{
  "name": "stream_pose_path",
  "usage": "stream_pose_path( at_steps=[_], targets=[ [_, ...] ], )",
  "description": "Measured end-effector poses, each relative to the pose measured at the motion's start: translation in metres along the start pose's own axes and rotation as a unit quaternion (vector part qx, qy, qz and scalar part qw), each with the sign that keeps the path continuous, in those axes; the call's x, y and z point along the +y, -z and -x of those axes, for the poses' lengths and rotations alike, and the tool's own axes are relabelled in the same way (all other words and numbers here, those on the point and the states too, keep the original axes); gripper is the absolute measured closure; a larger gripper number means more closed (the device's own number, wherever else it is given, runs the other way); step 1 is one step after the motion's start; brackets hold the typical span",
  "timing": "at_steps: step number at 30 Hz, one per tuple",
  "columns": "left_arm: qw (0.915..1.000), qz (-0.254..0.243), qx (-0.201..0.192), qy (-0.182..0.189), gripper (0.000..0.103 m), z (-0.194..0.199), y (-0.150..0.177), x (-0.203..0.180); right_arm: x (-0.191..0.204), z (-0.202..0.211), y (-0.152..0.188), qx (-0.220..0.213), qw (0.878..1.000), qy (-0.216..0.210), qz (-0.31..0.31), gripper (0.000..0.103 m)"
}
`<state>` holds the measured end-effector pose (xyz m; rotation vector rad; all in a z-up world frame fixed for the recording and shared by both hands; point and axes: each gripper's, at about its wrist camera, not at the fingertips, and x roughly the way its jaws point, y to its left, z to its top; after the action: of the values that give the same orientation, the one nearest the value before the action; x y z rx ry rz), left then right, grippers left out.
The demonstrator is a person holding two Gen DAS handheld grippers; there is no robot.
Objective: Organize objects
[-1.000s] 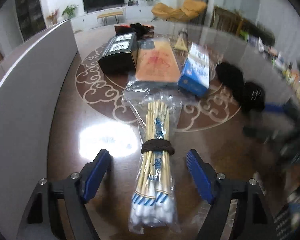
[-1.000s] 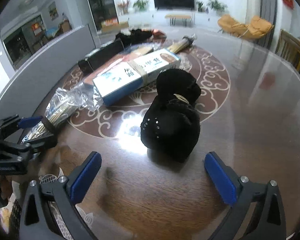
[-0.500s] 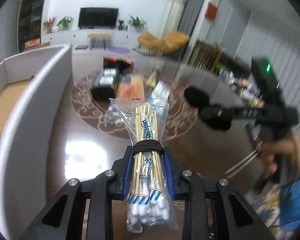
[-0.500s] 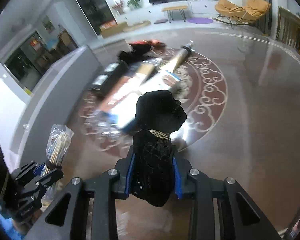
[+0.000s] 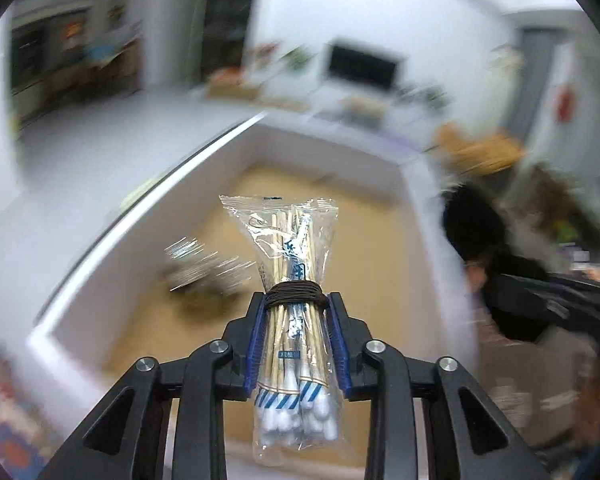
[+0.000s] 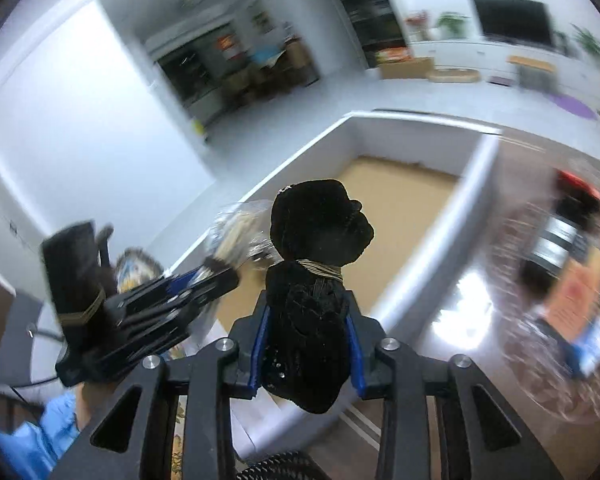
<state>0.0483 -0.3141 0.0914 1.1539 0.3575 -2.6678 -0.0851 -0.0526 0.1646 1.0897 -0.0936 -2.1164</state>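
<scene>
My left gripper (image 5: 295,312) is shut on a clear bag of cotton swabs (image 5: 294,312) bound with a dark band, held over the open white box (image 5: 428,216) with a tan floor. My right gripper (image 6: 306,320) is shut on a black drawstring pouch (image 6: 314,272), held just in front of the same white box (image 6: 476,184). The left gripper (image 6: 204,276) with its swab bag also shows in the right wrist view, over the box's left wall. The pouch and right gripper show blurred at the right of the left wrist view (image 5: 476,232).
A crinkled clear packet (image 5: 204,264) lies on the box floor. On the dark wooden table (image 6: 452,304) to the right of the box lie a black box (image 6: 560,240) and an orange packet (image 6: 572,296), both blurred.
Both grippers closed on their objects, lifted them off the table and swung left. They now hold them at the white box.
</scene>
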Motion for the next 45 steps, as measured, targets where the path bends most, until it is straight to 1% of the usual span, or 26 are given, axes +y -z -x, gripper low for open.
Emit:
stream_pose_path(
  at_steps=[1,2,3,4,5,7,8,9,11,13,14,16,18,20,21,22,24,26,27,30,32,35,36,39,42,45],
  targets=[
    [0.9993,0.009,0.025,-0.025,0.045,-0.013,0.001,0.01,0.008,-0.021,-0.001,0.024,1.0,0.001,0.007,0.05],
    [0.9977,0.022,0.044,-0.047,0.035,-0.024,0.003,0.018,0.013,-0.042,0.0,0.053,0.999,0.001,0.008,0.024],
    [0.9953,0.043,0.057,-0.065,0.031,-0.031,0.006,0.026,0.015,-0.054,0.001,0.068,0.998,0.006,0.008,0.014],
    [0.9948,0.053,0.057,-0.066,0.031,-0.032,0.008,0.028,0.016,-0.062,0.004,0.076,0.997,0.019,0.011,0.014],
    [0.9956,0.054,0.044,-0.062,0.031,-0.028,0.011,0.029,0.017,-0.061,0.006,0.07,0.997,0.029,0.014,0.014],
    [0.9965,0.059,0.014,-0.057,0.026,-0.014,0.015,0.023,0.014,-0.043,0.015,0.035,0.998,0.053,0.028,0.014],
    [0.9967,0.063,0.002,-0.052,0.024,-0.008,0.017,0.019,0.011,-0.034,0.018,0.021,0.997,0.067,0.033,0.01],
    [0.9969,0.065,-0.013,-0.043,0.022,-0.002,0.018,0.013,0.005,-0.021,0.025,0.001,0.995,0.089,0.039,0.004],
    [0.9972,0.062,-0.034,-0.023,0.021,0.009,0.019,-0.001,-0.016,0.006,0.039,-0.038,0.989,0.139,0.037,0.0],
    [0.9976,0.047,-0.051,0.007,0.02,0.022,0.019,-0.026,-0.048,0.03,0.059,-0.062,0.979,0.192,0.024,0.0],
    [0.9974,0.033,-0.059,0.027,0.02,0.028,0.02,-0.044,-0.067,0.041,0.072,-0.066,0.972,0.223,0.012,0.0],
    [0.9961,0.007,-0.068,0.056,0.02,0.04,0.024,-0.068,-0.11,0.056,0.099,-0.056,0.959,0.279,-0.017,0.0],
    [0.9924,-0.025,-0.074,0.095,0.02,0.052,0.025,-0.105,-0.154,0.073,0.133,-0.027,0.942,0.328,-0.069,0.0],
    [0.9868,-0.053,-0.067,0.138,0.014,0.056,0.029,-0.142,-0.192,0.087,0.162,-0.015,0.931,0.346,-0.118,0.0],
    [0.9822,-0.072,-0.061,0.162,0.008,0.059,0.034,-0.164,-0.209,0.094,0.175,-0.006,0.925,0.352,-0.144,0.0],
    [0.978,-0.09,-0.055,0.18,0.005,0.061,0.038,-0.183,-0.225,0.099,0.182,0.002,0.919,0.358,-0.164,0.0],
    [0.9685,-0.141,-0.033,0.203,0.003,0.052,0.053,-0.229,-0.247,0.105,0.192,0.021,0.908,0.373,-0.191,0.0],
    [0.9617,-0.185,-0.012,0.201,0.003,0.035,0.07,-0.262,-0.261,0.105,0.196,0.031,0.902,0.382,-0.199,0.0],
    [0.9598,-0.199,-0.006,0.198,0.003,0.028,0.076,-0.271,-0.262,0.105,0.196,0.031,0.901,0.385,-0.199,0.0],
    [0.9572,-0.231,0.03,0.172,0.003,-0.021,0.091,-0.299,-0.267,0.102,0.196,0.03,0.9,0.386,-0.199,0.0],
    [0.9589,-0.23,0.04,0.161,0.003,-0.044,0.094,-0.305,-0.27,0.099,0.197,0.025,0.902,0.382,-0.199,0.0],
    [0.9659,-0.21,0.05,0.143,0.003,-0.078,0.089,-0.297,-0.27,0.101,0.199,0.017,0.903,0.381,-0.197,0.0],
    [0.9691,-0.202,0.053,0.131,0.003,-0.089,0.086,-0.296,-0.27,0.101,0.199,0.012,0.904,0.382,-0.194,0.0],
    [0.9734,-0.194,0.057,0.107,0.003,-0.108,0.084,-0.292,-0.269,0.099,0.199,-0.004,0.904,0.385,-0.185,0.0],
    [0.9746,-0.196,0.072,0.082,0.003,-0.125,0.083,-0.287,-0.269,0.099,0.198,-0.008,0.904,0.387,-0.184,0.0],
    [0.9752,-0.189,0.087,0.075,0.003,-0.137,0.082,-0.281,-0.268,0.099,0.198,-0.01,0.903,0.387,-0.185,0.0]
  ],
)
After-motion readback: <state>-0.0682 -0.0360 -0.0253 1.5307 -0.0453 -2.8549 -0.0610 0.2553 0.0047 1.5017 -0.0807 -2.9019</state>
